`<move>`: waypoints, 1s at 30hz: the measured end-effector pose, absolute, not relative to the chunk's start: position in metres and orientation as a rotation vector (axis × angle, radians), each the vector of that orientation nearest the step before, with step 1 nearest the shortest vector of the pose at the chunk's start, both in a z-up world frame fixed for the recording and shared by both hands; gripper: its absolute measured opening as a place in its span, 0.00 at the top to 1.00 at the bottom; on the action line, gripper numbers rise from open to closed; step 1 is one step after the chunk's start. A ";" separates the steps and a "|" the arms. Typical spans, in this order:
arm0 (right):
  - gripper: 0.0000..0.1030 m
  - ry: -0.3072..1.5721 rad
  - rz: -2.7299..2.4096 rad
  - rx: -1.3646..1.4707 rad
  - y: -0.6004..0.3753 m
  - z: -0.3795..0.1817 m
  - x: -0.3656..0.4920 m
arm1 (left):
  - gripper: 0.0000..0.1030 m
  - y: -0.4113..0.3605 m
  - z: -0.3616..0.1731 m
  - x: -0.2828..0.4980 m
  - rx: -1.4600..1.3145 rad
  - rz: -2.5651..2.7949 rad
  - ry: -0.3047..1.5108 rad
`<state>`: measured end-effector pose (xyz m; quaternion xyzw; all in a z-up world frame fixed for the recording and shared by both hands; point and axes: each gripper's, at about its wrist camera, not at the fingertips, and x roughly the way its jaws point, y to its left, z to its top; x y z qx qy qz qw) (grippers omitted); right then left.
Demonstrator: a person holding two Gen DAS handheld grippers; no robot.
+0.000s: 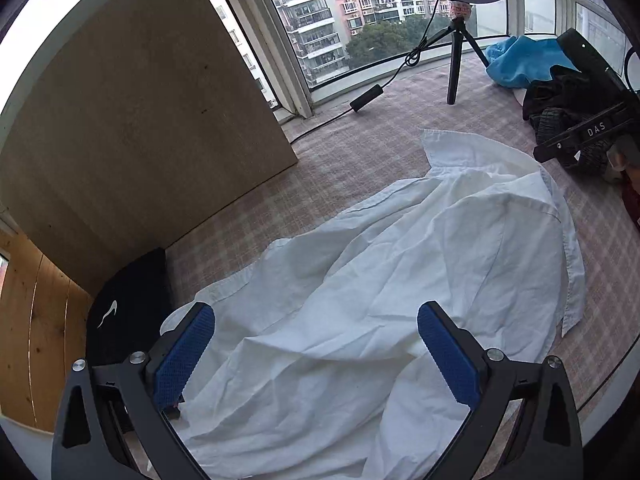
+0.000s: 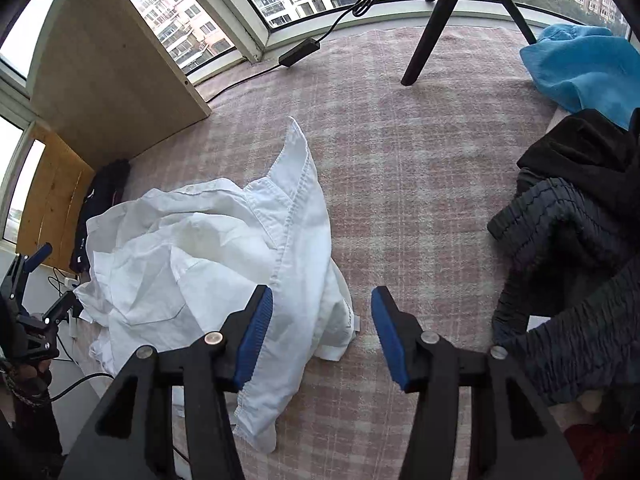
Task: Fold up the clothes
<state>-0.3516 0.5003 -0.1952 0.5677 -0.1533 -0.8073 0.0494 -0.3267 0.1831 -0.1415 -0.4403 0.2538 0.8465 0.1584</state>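
Right wrist view has the white shirt [image 2: 208, 264] crumpled on the checked bed cover [image 2: 420, 184], both grippers' fingers [image 2: 256, 336] spread and empty, and it looks light, floppy cotton, so I'd pinch the stitched hem or collar.

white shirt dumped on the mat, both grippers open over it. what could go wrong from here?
1. The white shirt lies crumpled in layers; the left gripper may pinch several at once.
2. The right gripper straddles only the shirt's edge, so a close could grab mat or nothing.
3. The dark clothes pile nearby could snag.
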 end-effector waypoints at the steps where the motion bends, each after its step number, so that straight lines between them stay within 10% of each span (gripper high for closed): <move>1: 0.46 -0.412 -2.470 1.745 0.492 -0.196 -0.363 | 0.01 0.181 -0.142 -0.329 -1.266 2.422 0.725; 7: 0.49 -0.195 -2.371 1.980 0.474 -0.222 -0.391 | 0.01 0.168 -0.148 -0.338 -1.294 2.424 0.690; 10: 0.96 -0.317 -2.305 1.966 0.490 -0.219 -0.374 | 0.01 0.166 -0.154 -0.340 -1.302 2.402 0.701; 27: 0.96 -0.737 -2.360 1.820 0.555 -0.218 -0.326 | 0.01 0.225 -0.202 -0.368 -1.337 2.028 0.762; 30: 0.96 -0.721 -2.371 1.805 0.552 -0.214 -0.329 | 0.47 0.225 -0.213 -0.368 -1.411 1.987 0.716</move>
